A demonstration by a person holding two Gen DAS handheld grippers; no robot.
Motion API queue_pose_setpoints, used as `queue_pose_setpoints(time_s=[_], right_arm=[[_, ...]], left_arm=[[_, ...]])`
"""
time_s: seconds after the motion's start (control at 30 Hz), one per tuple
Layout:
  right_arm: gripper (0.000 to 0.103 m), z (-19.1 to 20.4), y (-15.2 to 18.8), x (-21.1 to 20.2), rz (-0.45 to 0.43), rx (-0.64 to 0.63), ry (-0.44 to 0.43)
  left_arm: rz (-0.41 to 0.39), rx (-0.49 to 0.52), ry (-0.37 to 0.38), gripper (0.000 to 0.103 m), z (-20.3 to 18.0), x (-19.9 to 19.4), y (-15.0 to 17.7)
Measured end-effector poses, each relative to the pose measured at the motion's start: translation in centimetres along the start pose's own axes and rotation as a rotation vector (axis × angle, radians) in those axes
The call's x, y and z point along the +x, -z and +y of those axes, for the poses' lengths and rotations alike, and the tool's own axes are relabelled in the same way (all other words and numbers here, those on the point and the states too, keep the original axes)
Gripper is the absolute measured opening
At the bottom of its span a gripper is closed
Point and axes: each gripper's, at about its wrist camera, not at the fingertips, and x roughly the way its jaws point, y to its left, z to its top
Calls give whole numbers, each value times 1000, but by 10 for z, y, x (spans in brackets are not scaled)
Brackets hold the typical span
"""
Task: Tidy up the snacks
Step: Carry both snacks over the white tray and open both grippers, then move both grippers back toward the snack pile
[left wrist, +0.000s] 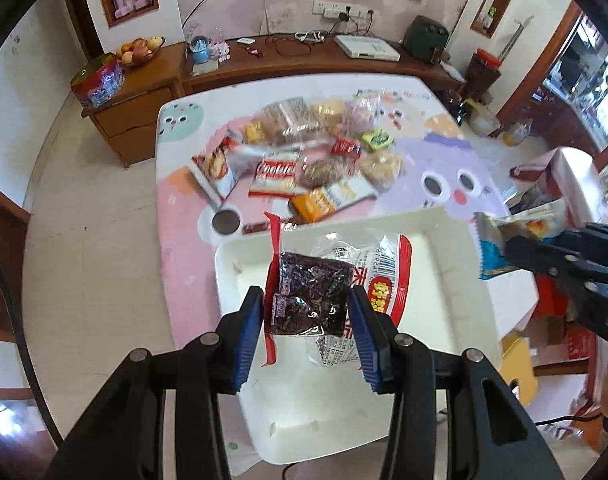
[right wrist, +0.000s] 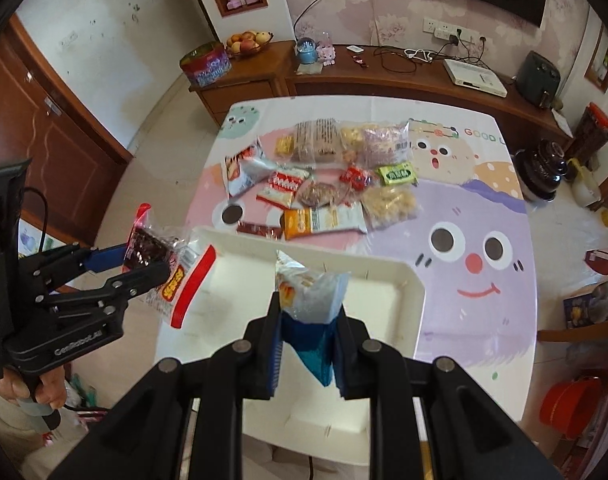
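My left gripper [left wrist: 306, 320] is shut on a clear red-edged packet of dark dried fruit [left wrist: 312, 288] and holds it above the white tray [left wrist: 228, 280]. From the right wrist view, that gripper [right wrist: 144, 262] and its packet [right wrist: 148, 248] hang over the tray's left edge. My right gripper [right wrist: 308, 332] is shut on a blue and silver snack packet [right wrist: 316, 292] over the tray [right wrist: 416, 284]. In the left wrist view it [left wrist: 512, 248] comes in from the right with that packet [left wrist: 500, 236]. Nothing shows inside the tray. Several snack packets [right wrist: 324, 176] lie in a pile beyond it.
The table [right wrist: 484, 208] wears a cartoon-print cloth. A wooden sideboard [right wrist: 384, 76] behind it carries a fruit bowl [right wrist: 248, 44], a tin [right wrist: 204, 64] and cables. A cooker pot [right wrist: 540, 172] and a red bucket [right wrist: 572, 404] stand on the floor to the right.
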Motion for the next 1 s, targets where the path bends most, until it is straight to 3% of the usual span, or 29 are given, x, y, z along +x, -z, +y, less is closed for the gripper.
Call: queue_pose_setpoints(time_s=[0.2, 0.6, 0.73, 0.83, 1.0], right_arm=[[20, 11, 25, 11, 13, -8, 55], [21, 19, 52, 26, 52, 23, 85], [27, 17, 55, 26, 65, 37, 104], [42, 16, 57, 25, 63, 40, 120], [45, 17, 58, 24, 69, 33, 123]], left_arm=[[26, 30, -38, 42, -8, 15, 21], [90, 31, -23, 44, -13, 27, 46], [75, 17, -31, 76, -12, 22, 48], [56, 13, -29, 76, -13, 18, 48], [40, 20, -42, 76, -17, 14, 48]])
